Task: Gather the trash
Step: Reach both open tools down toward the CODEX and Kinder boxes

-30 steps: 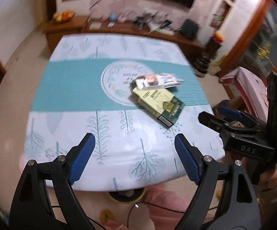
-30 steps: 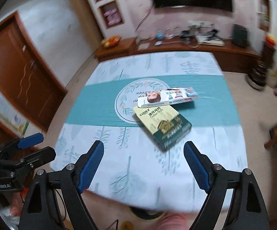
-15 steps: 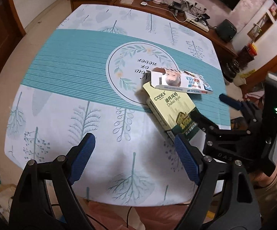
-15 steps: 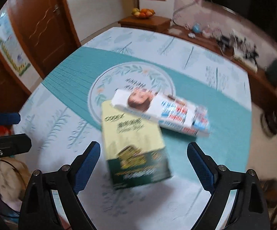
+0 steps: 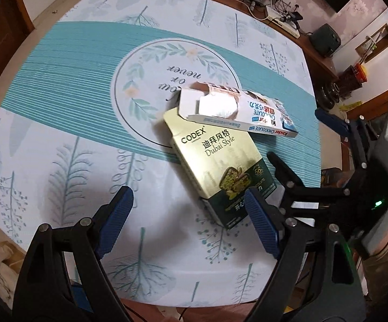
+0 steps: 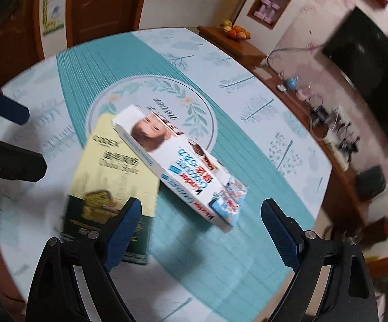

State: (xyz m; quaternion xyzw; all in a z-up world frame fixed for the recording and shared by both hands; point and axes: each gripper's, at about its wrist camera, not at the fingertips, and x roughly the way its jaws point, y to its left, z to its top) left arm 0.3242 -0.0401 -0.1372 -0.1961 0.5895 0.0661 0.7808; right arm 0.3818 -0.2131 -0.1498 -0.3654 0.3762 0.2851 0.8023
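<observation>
Left wrist: two boxes, one table

A tablecloth with a teal striped band and a round leaf wreath is spread over the table. At about twelve o'clock a wooden sideboard with cables and small devices is seen. A fruit bowl is placed at twelve o'clock, a dark television at two o'clock.

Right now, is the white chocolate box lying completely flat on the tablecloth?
No. One end of the white chocolate box rests on top of the green and gold box, so it lies tilted across it.
</observation>
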